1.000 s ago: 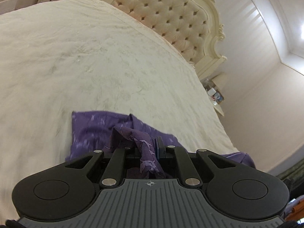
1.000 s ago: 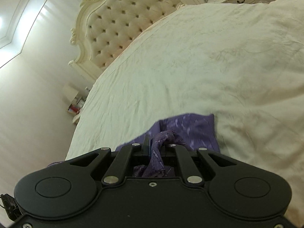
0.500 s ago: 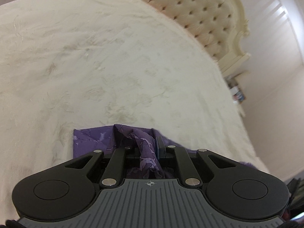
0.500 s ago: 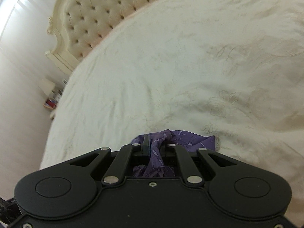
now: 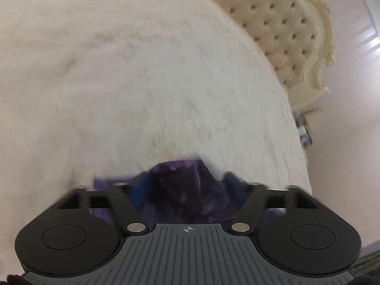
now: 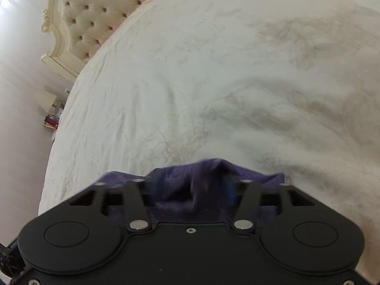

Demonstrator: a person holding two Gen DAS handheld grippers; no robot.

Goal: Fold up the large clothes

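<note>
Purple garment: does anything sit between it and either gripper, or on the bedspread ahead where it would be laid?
Nothing visible does. The purple garment bunches directly between the opening jaws of the left gripper and right gripper. The cream bedspread ahead shows only wrinkles up to the headboard.

I count one purple garment (image 5: 180,185), bunched at the bottom centre of the left wrist view and showing again at the bottom centre of the right wrist view (image 6: 213,173). I have two claws, my left claw (image 5: 184,182) and my right claw (image 6: 192,185), each with two fingers, both opening with that cloth between them. There is one bed (image 5: 118,71) filling most of both frames, and one tufted headboard (image 5: 285,23) at the upper right on the left side's view, upper left (image 6: 95,7) on the right's.
</note>
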